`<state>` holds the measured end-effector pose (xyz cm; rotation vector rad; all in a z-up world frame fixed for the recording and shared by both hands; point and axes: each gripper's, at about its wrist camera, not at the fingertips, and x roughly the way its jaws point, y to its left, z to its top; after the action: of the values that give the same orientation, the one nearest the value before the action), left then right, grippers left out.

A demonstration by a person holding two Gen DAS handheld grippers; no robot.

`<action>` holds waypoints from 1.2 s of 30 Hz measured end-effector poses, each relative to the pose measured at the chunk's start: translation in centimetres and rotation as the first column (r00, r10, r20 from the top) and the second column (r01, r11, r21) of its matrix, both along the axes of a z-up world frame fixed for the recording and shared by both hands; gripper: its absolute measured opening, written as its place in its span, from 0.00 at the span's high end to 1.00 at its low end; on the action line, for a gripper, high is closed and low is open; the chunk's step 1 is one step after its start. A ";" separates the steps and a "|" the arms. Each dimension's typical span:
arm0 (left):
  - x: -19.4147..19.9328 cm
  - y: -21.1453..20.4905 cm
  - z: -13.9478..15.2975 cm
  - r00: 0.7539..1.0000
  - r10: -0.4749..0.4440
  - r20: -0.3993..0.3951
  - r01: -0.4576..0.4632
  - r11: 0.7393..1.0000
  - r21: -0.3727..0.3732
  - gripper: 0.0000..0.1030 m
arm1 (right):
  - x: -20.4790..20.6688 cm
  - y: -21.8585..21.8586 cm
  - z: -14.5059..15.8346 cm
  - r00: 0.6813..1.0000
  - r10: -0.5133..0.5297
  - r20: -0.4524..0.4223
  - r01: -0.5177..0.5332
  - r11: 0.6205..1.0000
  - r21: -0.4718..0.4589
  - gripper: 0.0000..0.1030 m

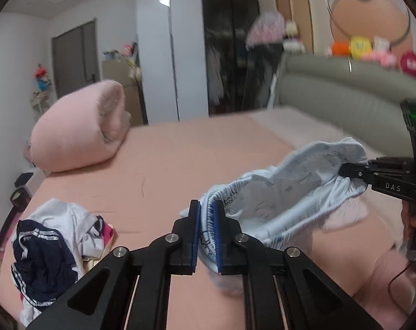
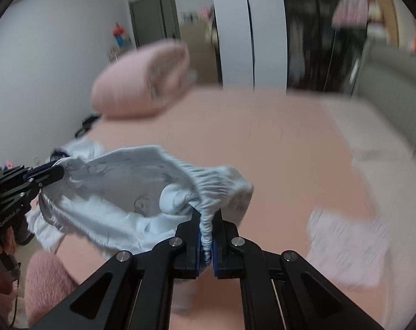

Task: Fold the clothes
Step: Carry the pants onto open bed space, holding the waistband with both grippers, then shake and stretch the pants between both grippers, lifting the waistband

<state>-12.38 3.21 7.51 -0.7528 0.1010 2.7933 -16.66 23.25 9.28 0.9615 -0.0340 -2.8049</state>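
Shorts, seemingly, clamped by left gripper and right gripper.

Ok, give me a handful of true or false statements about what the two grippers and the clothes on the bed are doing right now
1. Both grippers hold the same light blue garment. True: the left gripper and the right gripper each clamp its elastic waistband.
2. The garment lies flat on the bed. False: it hangs stretched between the two grippers above the sheet.
3. A pile of unfolded clothes sits on the bed to the left. True.
4. The rolled pink blanket lies on the floor. False: it rests on the bed's far corner.
5. The left gripper is open and holds nothing. False: it is shut on the waistband.
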 end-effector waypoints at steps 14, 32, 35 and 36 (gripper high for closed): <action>-0.4 -0.8 -22.7 0.824 -0.030 0.566 0.075 0.996 -0.055 0.88 | 4.1 1.1 -20.7 0.828 0.013 0.560 0.028 0.998 -0.064 0.92; -3.3 0.7 -17.9 0.840 -0.175 0.513 0.197 0.980 0.012 0.84 | 2.7 2.1 -15.7 0.911 -0.032 0.412 0.012 0.999 0.051 0.93; -2.5 2.4 -20.6 0.787 -0.216 0.578 0.264 0.965 0.001 0.64 | 2.0 2.3 -14.6 0.922 -0.030 0.387 0.004 0.998 0.067 0.93; -2.1 3.1 -21.7 0.770 -0.224 0.597 0.284 0.959 -0.006 0.60 | 2.2 2.4 -15.0 0.917 -0.027 0.397 0.009 0.999 0.048 0.93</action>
<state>-14.49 6.33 -14.20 -1.4793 0.2044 2.1888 -14.43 25.68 -5.68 1.5345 -0.0316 -2.5844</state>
